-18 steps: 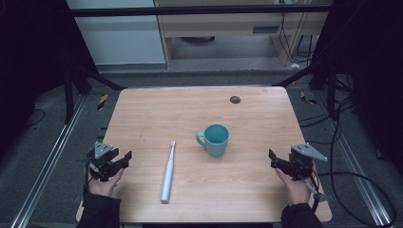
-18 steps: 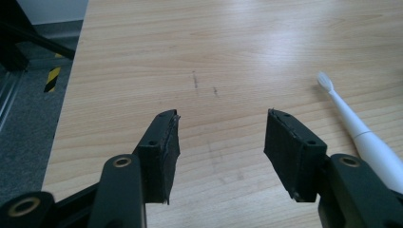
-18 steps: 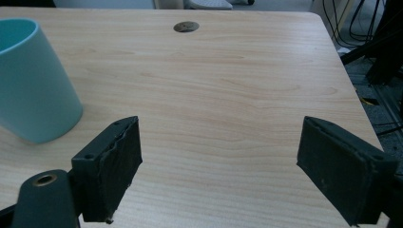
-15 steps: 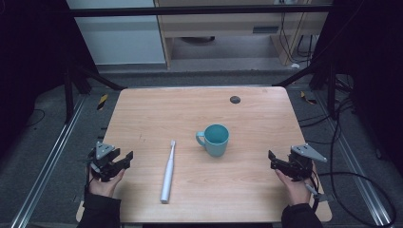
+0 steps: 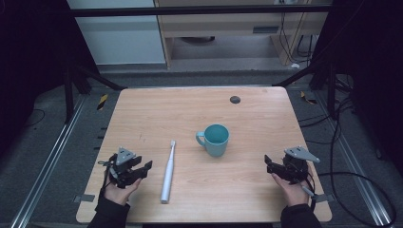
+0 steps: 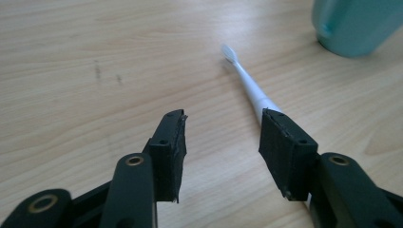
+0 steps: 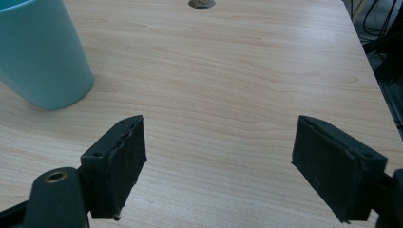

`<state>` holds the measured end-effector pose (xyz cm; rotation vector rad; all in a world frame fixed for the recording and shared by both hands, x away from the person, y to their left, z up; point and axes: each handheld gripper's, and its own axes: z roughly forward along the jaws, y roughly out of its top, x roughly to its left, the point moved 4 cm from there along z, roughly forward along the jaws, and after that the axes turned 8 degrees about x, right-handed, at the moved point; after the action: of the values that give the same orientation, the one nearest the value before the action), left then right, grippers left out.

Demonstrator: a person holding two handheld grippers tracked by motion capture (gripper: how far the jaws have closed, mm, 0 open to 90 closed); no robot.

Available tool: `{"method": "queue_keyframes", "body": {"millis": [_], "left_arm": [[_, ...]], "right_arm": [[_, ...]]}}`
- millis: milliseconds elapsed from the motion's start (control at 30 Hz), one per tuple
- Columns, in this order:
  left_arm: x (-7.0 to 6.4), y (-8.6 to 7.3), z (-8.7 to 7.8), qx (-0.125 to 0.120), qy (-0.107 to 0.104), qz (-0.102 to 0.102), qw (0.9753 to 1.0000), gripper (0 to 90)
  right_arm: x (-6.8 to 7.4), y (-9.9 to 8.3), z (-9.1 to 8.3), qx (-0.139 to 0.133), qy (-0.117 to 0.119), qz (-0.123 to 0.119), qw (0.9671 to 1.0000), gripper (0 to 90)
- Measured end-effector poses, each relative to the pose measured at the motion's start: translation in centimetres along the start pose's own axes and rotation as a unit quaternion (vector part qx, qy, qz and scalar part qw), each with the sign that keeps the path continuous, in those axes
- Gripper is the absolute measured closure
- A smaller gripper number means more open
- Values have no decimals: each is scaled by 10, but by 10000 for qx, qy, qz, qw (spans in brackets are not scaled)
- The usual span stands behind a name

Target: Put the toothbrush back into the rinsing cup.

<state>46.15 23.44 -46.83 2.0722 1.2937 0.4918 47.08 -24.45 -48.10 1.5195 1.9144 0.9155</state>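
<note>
Progress: nothing grasped yet, pickup looks still ahead | left claw [image 5: 141,169]: jaws parted moderately, empty, just off the tabletop [image 5: 266,118], aimed at toothbrush [image 5: 167,171] lying flat just beside it | cup [image 5: 215,140]: upright, mid-tabletop, untouched | right claw [image 5: 269,163]: jaws wide apart, empty, well apart from the cup.

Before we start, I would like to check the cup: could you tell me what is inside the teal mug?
The mug looks empty in the high view: just its teal inner wall. The very bottom is hidden by its near rim.
</note>
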Motion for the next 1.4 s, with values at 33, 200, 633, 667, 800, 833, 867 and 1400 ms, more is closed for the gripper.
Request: {"method": "queue_keyframes", "body": {"millis": [33, 200, 633, 667, 800, 833, 867, 1400], "left_arm": [[-8, 0, 3, 79, -70, 73, 9999, 533], [-23, -2, 8, 253, -256, 201, 9991, 582], [-42, -6, 16, 597, -672, 198, 9958, 748], [-43, -6, 16, 616, -674, 214, 9956, 766], [-50, -8, 17, 705, -751, 308, 9942, 820], [-50, -8, 17, 705, -751, 308, 9942, 833], [-52, -8, 17, 729, -775, 343, 9937, 833], [-69, -16, 29, 1135, -1003, 666, 9862, 885]], "right_arm": [[0, 0, 0, 3, 8, 3, 10000, 191], [2, -1, 1, 44, 61, 5, 10000, 202], [5, -3, 4, 170, 51, -93, 9998, 216], [5, -3, 4, 170, 53, -87, 9998, 217], [5, -3, 5, 211, 64, -89, 9997, 218], [5, -3, 5, 211, 64, -89, 9997, 218], [5, -3, 5, 221, 70, -82, 9997, 219], [6, -4, 6, 285, 30, -140, 9995, 221]]}}
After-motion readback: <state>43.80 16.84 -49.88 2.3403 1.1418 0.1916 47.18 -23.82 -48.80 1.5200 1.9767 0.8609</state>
